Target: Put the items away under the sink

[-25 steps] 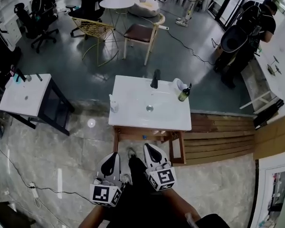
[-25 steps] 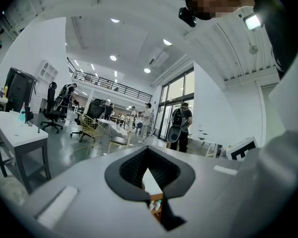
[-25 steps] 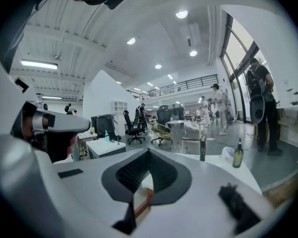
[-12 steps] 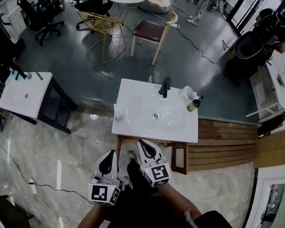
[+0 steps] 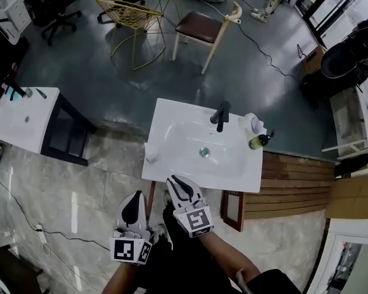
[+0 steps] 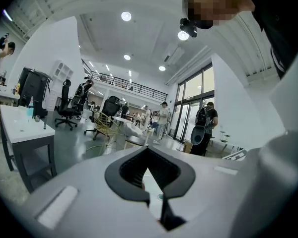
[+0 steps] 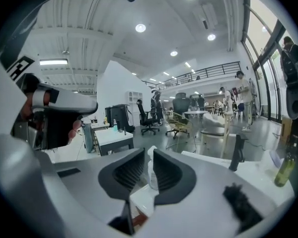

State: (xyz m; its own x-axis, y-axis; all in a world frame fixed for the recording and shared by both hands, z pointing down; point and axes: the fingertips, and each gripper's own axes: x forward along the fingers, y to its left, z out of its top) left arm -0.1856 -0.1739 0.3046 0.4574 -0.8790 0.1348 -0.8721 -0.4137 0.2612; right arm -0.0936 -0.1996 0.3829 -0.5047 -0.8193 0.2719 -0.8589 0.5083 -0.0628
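Now, the white sink stands in an open room, with a white bottle at its left edge and a green bottle at its right. Your left gripper is closed on nothing. Your right gripper has just been opening to a narrow, empty gap. Both point toward the sink's front edge.

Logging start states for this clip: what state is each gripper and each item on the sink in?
Left gripper: jaws shut, empty.
Right gripper: jaws slightly apart, just been opening, nothing between.
Green pump bottle: upright, right rear of sink.
White bottle: upright, sink's left edge.
Faucet: no water visible.
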